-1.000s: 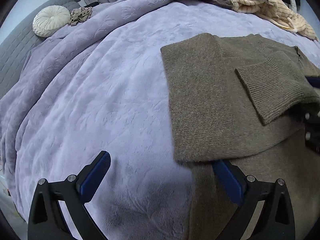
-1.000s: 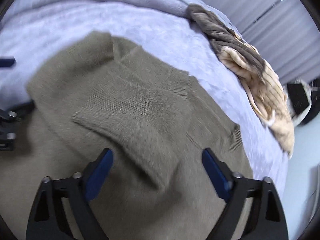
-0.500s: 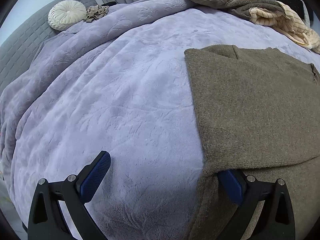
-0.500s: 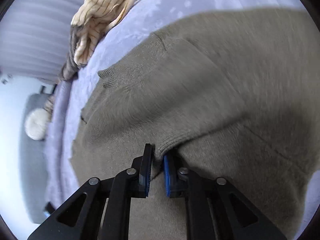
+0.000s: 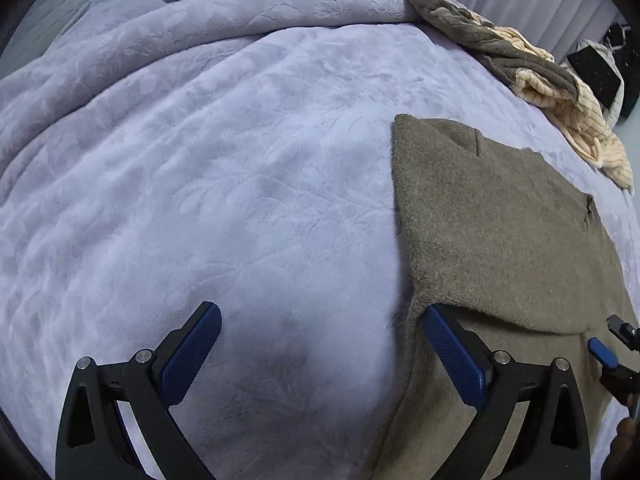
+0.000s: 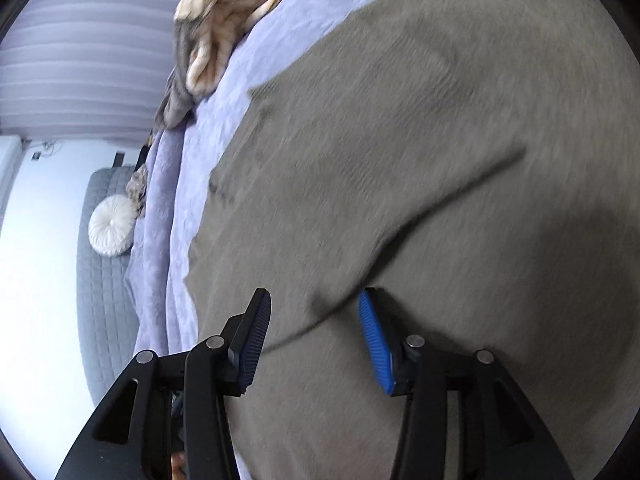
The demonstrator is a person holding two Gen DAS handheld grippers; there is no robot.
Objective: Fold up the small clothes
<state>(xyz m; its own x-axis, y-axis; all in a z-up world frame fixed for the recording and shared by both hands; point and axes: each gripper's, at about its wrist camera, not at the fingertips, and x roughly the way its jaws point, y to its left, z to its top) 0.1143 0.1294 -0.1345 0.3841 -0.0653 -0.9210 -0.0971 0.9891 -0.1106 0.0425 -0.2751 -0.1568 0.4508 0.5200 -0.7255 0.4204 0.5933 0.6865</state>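
Sweater: an olive-brown knitted sweater point(image 5: 500, 220) lies flat on a lavender plush bedspread point(image 5: 240, 200), on the right side of the bed, partly folded, with one layer lying over another.
Fold edge: the upper layer ends in a soft, rounded edge point(image 5: 500, 320) that runs left to right across the near part of the garment.
Handling: it looks soft, limp and fairly thick. It is likely light but floppy, so any unsupported part will sag. The fuzzy knit should grip the pads well and drag on the plush cover rather than slide.
Where to hold: probably best pinched at the corners of the near edge, one corner per claw, taking both layers so the fold moves as one piece.
Left gripper: the left gripper point(image 5: 320, 344) is spread wide and holds nothing. Its right finger point(image 5: 452, 352) rests at the near-left corner of the folded layer, seemingly tucked just under that edge, and its left finger is over bare bedspread.
Right gripper: the right gripper point(image 6: 312, 332) is partly open and holds nothing. Its fingers straddle the fold edge point(image 6: 400, 232) close above the knit, though this view is motion-blurred.
Edges: the sweater's left side is a clean straight line, and its far edge is stepped.
Open room: a wide stretch of bedspread lies to the left and far side.
Clutter: a heap of grey and cream knitwear point(image 5: 540, 80) sits at the far right, well apart from the sweater, and a round cream cushion point(image 6: 112, 224) lies at the far-left headboard.
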